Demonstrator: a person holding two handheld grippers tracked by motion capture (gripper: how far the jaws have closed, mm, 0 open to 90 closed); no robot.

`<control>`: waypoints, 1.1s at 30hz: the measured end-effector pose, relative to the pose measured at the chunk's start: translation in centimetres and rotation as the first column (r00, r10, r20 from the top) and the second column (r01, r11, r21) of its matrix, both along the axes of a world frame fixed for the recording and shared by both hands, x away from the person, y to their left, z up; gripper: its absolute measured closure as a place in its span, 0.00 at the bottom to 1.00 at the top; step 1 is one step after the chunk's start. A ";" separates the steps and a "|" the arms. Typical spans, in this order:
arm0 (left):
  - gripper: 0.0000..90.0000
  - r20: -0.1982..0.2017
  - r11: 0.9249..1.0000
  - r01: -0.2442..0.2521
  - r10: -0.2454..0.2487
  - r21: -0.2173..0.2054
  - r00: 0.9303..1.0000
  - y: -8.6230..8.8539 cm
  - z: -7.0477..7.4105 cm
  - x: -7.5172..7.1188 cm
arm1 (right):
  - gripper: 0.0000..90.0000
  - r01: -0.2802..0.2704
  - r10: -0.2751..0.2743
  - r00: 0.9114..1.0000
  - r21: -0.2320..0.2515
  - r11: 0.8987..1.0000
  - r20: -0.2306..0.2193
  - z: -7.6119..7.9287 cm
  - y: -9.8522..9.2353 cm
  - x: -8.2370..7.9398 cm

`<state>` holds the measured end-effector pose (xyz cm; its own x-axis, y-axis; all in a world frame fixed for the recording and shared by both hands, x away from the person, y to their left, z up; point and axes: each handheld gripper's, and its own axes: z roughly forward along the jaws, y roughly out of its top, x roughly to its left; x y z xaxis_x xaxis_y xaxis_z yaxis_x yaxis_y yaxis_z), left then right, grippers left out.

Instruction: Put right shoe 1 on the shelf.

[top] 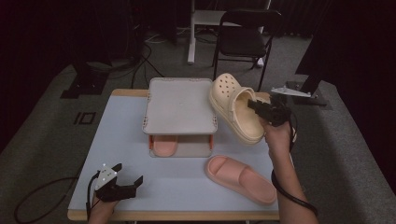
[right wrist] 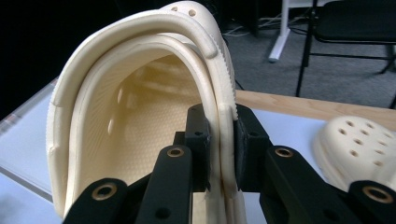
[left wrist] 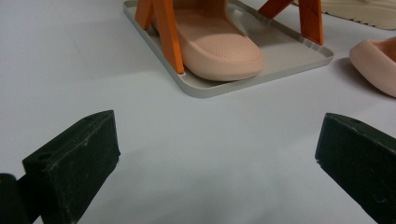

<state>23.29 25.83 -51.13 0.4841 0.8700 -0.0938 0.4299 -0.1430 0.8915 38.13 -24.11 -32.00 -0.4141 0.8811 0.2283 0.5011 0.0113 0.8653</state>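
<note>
A cream clog hangs tilted in the air just right of the grey shoe rack. My right gripper is shut on its side wall near the heel strap; in the right gripper view the jaws pinch the clog's rim around the right gripper. A second cream clog lies on the table beyond. One pink slipper sits on the rack's lower tray; another pink slipper lies on the table at front right. My left gripper rests open at front left, with nothing between its jaws.
The rack stands on orange legs at the middle back of the pale blue table. A black folding chair and cables are on the floor behind. Bare tabletop lies between the left gripper and the rack.
</note>
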 end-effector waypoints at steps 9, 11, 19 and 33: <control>0.00 0.005 1.000 0.000 0.000 -0.007 1.000 0.4 0.0 0.0 | 0.87 -0.036 0.035 0.999 0.004 0.999 0.010 0.8 3.0 0.8; 0.00 0.007 1.000 0.003 -0.003 -0.010 1.000 0.4 0.0 0.0 | 0.87 -0.039 0.038 0.999 0.006 0.999 0.008 0.9 3.3 0.9; 0.00 0.011 1.000 0.006 -0.006 -0.006 1.000 0.4 0.0 -0.1 | 0.87 -0.063 0.063 0.998 0.020 0.998 0.011 1.5 6.2 1.8; 0.00 0.015 1.000 0.019 -0.019 -0.009 1.000 0.5 0.1 -0.3 | 0.87 -0.087 0.087 0.996 0.027 0.996 0.009 1.8 10.6 3.0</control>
<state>23.03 26.31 -51.05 0.5016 0.8599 -0.0943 0.4135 -0.1427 0.8992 41.15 -13.55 -30.16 -0.4910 0.8349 0.2488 0.4927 0.0306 0.8697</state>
